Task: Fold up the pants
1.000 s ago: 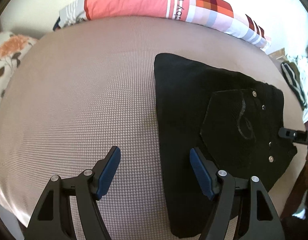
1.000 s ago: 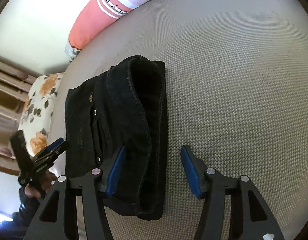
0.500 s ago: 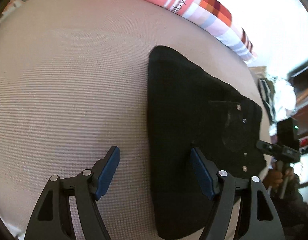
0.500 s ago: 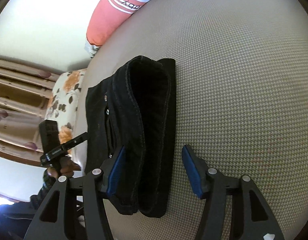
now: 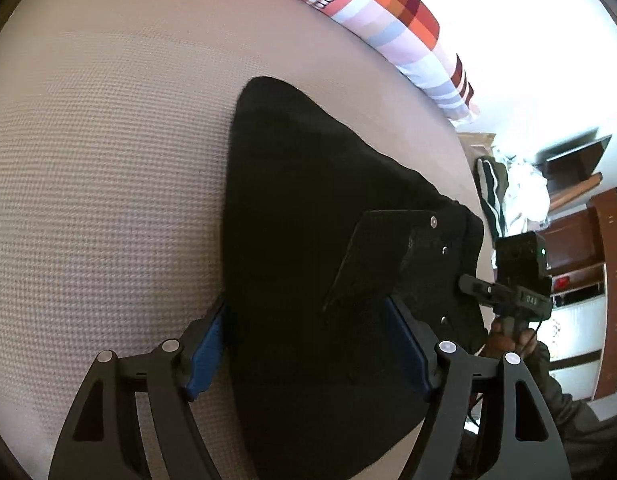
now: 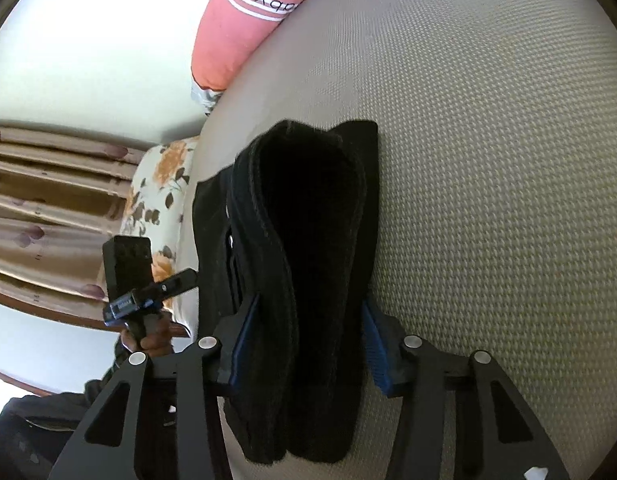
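Both claws lowered onto folded black pants (image 5: 308, 240), now straddling opposite ends.
Left gripper (image 5: 308, 344): spread wide, unclamped, pants at twelve o'clock on bed (image 5: 108, 160). Right gripper (image 6: 308, 344): closing around thick stack; clamp every layer.

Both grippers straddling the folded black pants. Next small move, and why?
Probably finish closing the right hand-held gripper, then the left. The right one's jaws are closing with the thick folded stack of the pants between the pads. The left hand-held gripper straddles the pants' other end, jaws wide, pads seemingly not yet pressing. Both ends need a firm grip before lifting from the bed.
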The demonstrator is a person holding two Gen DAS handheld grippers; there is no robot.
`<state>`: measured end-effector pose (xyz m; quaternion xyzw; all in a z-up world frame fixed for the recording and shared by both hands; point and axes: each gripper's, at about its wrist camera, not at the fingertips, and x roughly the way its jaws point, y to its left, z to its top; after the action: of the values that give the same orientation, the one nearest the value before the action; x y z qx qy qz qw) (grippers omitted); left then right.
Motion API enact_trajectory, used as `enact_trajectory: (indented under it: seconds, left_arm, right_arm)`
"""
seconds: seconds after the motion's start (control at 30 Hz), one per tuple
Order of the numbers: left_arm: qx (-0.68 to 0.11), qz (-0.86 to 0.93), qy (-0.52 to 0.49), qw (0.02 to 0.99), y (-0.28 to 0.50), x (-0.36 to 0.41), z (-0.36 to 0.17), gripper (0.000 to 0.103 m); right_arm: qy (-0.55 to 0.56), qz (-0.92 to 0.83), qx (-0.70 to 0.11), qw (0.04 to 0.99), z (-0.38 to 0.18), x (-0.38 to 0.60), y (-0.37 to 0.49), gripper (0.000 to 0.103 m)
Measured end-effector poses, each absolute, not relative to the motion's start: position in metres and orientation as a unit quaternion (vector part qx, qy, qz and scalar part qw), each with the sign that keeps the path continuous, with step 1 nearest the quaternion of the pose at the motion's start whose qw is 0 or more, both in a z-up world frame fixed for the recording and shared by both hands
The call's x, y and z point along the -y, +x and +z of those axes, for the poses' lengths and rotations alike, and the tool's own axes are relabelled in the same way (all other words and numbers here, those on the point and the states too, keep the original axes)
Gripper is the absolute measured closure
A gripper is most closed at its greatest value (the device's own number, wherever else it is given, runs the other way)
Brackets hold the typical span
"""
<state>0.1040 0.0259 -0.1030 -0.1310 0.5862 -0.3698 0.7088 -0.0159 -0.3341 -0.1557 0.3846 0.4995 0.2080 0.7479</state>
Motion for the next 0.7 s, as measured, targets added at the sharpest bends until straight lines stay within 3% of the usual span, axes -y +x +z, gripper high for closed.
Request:
enact_trajectory:
  seconds: [0.13,0.47,0.7]
  left_arm:
    - [-0.582,-0.374,-0.140,0.708,0.105,-0.025,-0.103,0.029]
    - [-0.553,-0.343,-0.105,0.752,0.095,-0.023,-0.094,0.076]
    - [-0.532,-0.352,-0.104,0.763,0.092,-0.025,-0.076,0.086]
  right_arm:
    - [0.399,0.211,-0.490,0.746,-0.161,0.331,-0.008,0.064]
    - [0.371,0.161,-0.479,0.779,-0.140,0.307,-0.015,0.076]
    - [0.366,0.148,-0.467,0.791,-0.115,0.290,-0.014,0.081]
